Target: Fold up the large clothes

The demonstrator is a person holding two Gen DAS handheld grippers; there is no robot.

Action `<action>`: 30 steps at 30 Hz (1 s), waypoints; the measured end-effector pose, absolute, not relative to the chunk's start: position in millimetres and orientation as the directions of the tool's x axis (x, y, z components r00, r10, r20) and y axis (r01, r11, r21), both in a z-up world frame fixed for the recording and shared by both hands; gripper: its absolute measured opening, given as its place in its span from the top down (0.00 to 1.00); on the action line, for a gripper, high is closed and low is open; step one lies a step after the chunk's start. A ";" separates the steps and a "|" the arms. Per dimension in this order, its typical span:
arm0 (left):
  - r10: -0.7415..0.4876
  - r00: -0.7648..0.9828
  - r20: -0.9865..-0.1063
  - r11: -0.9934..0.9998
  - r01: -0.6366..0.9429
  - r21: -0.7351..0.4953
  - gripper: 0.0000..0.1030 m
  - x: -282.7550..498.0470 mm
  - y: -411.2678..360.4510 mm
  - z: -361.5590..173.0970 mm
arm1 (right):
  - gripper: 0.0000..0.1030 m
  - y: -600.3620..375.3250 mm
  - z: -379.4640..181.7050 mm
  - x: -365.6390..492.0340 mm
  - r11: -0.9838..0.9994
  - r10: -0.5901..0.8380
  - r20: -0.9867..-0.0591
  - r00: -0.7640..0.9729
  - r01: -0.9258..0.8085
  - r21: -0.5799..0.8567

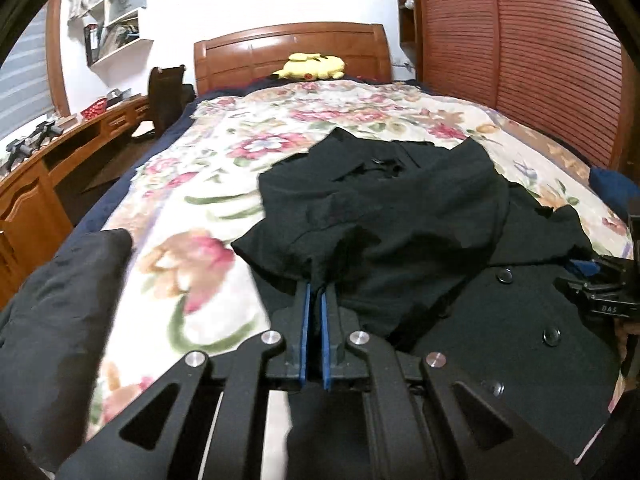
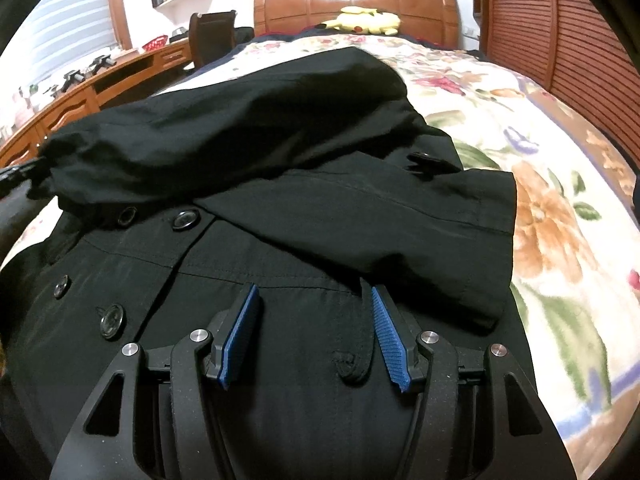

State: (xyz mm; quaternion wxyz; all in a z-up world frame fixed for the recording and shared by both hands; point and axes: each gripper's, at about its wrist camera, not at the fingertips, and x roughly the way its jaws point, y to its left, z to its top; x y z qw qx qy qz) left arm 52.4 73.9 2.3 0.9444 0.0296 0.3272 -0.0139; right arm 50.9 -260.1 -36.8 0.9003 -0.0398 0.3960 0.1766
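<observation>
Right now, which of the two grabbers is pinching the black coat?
The left gripper. Its blue pads are squeezed together on a fold of the black coat. The right gripper only hovers over the coat, its pads spread wide apart.

Right gripper (image 2: pixel 315 294) jaws stand apart, blue pads (image 2: pixel 386 332) facing each other, tips over the black coat (image 2: pixel 280 248); whether the pads touch the cloth cannot be told. No fold pinched between them. Buttons (image 2: pixel 185 220) lie ahead-left of the tool, two more nearer left. A coat sleeve (image 2: pixel 224 128) drapes across ahead, raised at far left. Floral bedspread (image 2: pixel 560 208) to the right. Yellow plush toy (image 2: pixel 366 20) far ahead by the wooden headboard (image 2: pixel 304 4).
</observation>
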 end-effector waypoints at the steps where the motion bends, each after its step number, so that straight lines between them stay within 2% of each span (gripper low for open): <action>1: 0.001 0.790 -0.614 0.998 0.039 0.051 0.99 49.3 78.3 4.3 | 0.44 -259.6 -36.8 50.9 0.935 0.284 -0.727 0.625 -0.349 0.066; 6: 0.003 0.804 -0.595 0.998 0.031 0.048 0.99 34.7 88.1 11.2 | 0.44 -258.2 -36.4 50.1 0.937 0.276 -0.726 0.630 -0.346 0.055; 15: -0.004 0.753 -0.658 0.993 0.080 0.085 0.98 18.4 75.5 -8.7 | 0.44 -258.0 -35.9 48.5 0.938 0.270 -0.724 0.634 -0.343 0.049; 22: -0.020 0.760 -0.650 0.988 0.113 0.102 0.90 -1.5 67.8 -4.7 | 0.44 -258.4 -35.9 48.6 0.938 0.270 -0.723 0.635 -0.343 0.048; 30: -0.070 0.744 -0.665 0.987 0.146 0.059 0.74 -28.5 71.2 -11.8 | 0.44 -257.7 -36.1 47.9 0.939 0.267 -0.722 0.639 -0.342 0.043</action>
